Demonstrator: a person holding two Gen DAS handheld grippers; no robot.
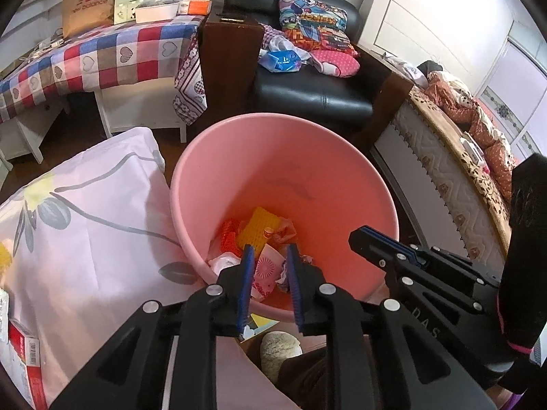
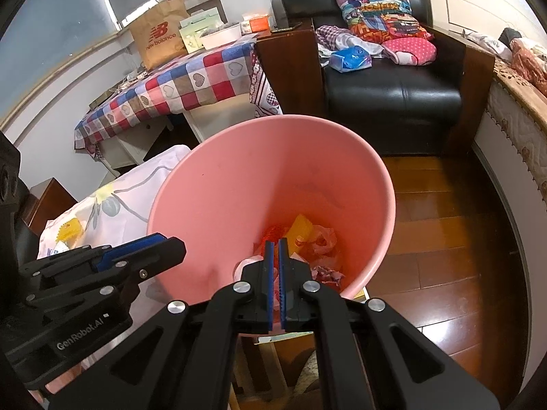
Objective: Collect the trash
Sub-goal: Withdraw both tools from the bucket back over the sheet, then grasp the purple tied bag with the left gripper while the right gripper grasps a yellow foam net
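1. A pink bin (image 1: 283, 184) is seen in both wrist views, standing on a wooden floor (image 2: 444, 239); it is taken as the landmark.
2. Trash is seen lying at the bottom of the bin: a yellow dimpled piece (image 1: 258, 227), an orange-red piece (image 1: 228, 237), a white paper cup with pink print (image 1: 266, 270) and crumpled wrappers (image 2: 323, 241).
3. The left gripper (image 1: 269, 253) is held above the near rim of the bin, pointed down into it; its blue-padded fingers (image 1: 248, 266) are parted, with nothing pressed between them. The cup is only seen through the gap, down on the bin's bottom.
4. The right gripper (image 2: 275, 244) is held over the same near rim, beside the left one; its fingers (image 2: 270, 273) are clenched, and nothing is seen gripped.
5. A floral white pillow (image 1: 85, 222) is placed against the bin's left side.
6. A black armchair (image 2: 393, 95) is seen behind the bin, and a checked tabletop (image 1: 102, 54) behind it to the left.
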